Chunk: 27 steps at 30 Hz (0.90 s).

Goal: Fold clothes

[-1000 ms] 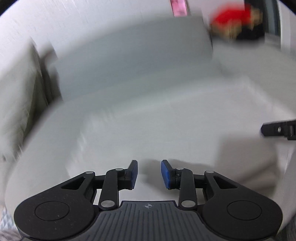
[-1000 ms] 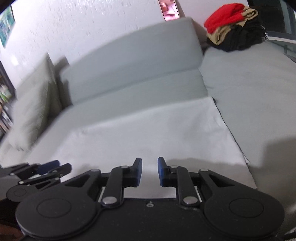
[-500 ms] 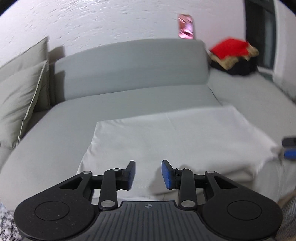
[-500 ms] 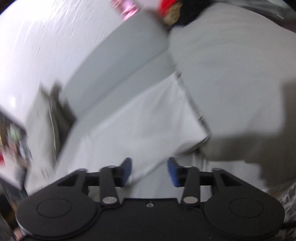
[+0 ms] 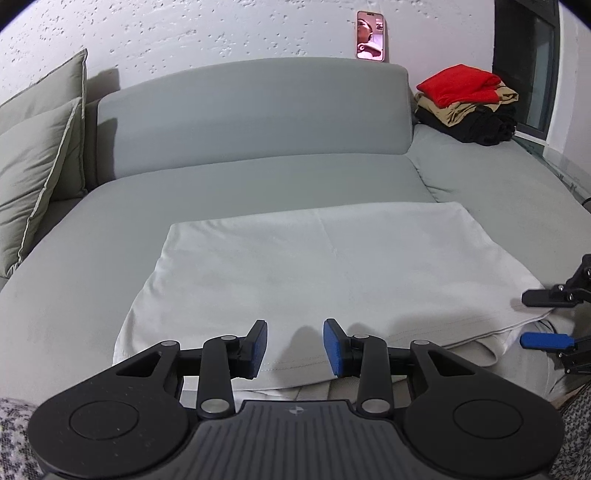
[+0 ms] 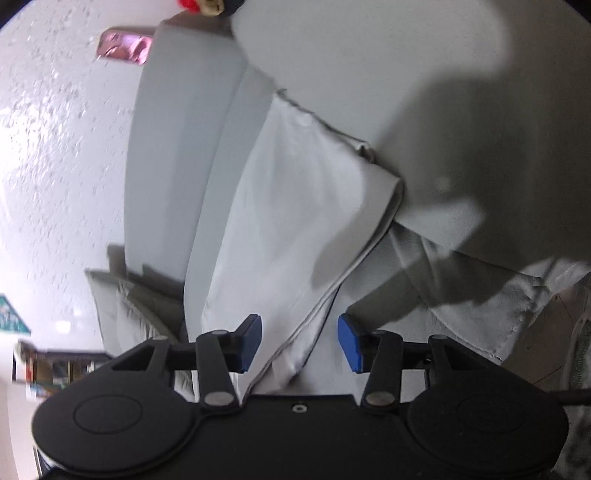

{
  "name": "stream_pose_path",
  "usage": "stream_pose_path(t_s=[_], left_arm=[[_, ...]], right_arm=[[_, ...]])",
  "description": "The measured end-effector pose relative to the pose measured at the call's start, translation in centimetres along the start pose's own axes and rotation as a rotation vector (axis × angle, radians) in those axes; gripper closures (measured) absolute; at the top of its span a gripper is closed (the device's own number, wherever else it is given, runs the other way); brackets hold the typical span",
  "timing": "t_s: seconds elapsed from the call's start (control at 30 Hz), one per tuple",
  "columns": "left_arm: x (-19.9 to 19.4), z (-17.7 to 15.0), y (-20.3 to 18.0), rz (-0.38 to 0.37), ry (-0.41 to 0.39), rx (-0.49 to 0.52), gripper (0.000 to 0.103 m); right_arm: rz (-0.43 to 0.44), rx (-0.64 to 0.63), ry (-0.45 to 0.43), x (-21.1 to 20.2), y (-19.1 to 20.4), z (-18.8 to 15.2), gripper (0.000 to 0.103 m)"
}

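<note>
So, in the left wrist view the white garment [image 5: 325, 266] is seen spread flat on the grey sofa [image 5: 258, 177], its near hem draped over the seat's front edge. The left gripper [image 5: 294, 343] is held just above that hem with its blue pads spread apart; nothing is pinched, only cloth is seen through the gap. At the right edge the right gripper [image 5: 546, 318] is caught side-on, one finger above the garment's near right corner and one below it, not pressed together. A pile of folded clothes [image 5: 469, 107], red on top, then tan, then black, is parked on the far right of the sofa, well apart from the white piece. Two cushions [image 5: 37, 166] are leaned at the left end, and a phone [image 5: 369, 35] is propped on the backrest against the textured white wall [image 5: 221, 33].

Over in the right wrist view everything is rolled sideways. The garment's folded edge [image 6: 317, 314] is seen running down between the right gripper's [image 6: 300, 341] spread pads, with neither pad pressed on it; its jaws have just been closing a little. More white cloth [image 6: 480, 295] is hung off the seat edge to the right. Shelves [image 6: 55, 369] are glimpsed, blurred, at the lower left.
</note>
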<state>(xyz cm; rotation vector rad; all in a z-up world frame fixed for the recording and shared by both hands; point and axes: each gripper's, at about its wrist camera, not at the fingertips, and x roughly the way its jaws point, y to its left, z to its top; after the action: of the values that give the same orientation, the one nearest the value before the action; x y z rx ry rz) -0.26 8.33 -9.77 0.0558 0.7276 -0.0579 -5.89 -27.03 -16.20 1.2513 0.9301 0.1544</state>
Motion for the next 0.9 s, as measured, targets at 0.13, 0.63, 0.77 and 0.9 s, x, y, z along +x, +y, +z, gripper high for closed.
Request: stream_pose_path(t_s=[0.13,0.63,0.77,0.9], left_arm=[[0.4,0.2,0.5,0.001,0.015,-0.033,0.069],[3.3,3.3,7.2,0.087,0.155,-0.079,0.073],[6.6,2.6,9.1,0.15,0.354,0.057,0.075],[5.9,2.2,8.5,0.117,0.334,0.181,0.075]], right_arm=[[0.01,0.036,-0.079,0.9,-0.3,-0.7,0.059],[0.086,0.125,-0.308,1.7,-2.6,1.6,0.059],[0.038,0.119,-0.352,2.4,-2.9,2.1,0.079],[-0.017,0.141,-0.365,2.9,-3.4,2.4,0.1]])
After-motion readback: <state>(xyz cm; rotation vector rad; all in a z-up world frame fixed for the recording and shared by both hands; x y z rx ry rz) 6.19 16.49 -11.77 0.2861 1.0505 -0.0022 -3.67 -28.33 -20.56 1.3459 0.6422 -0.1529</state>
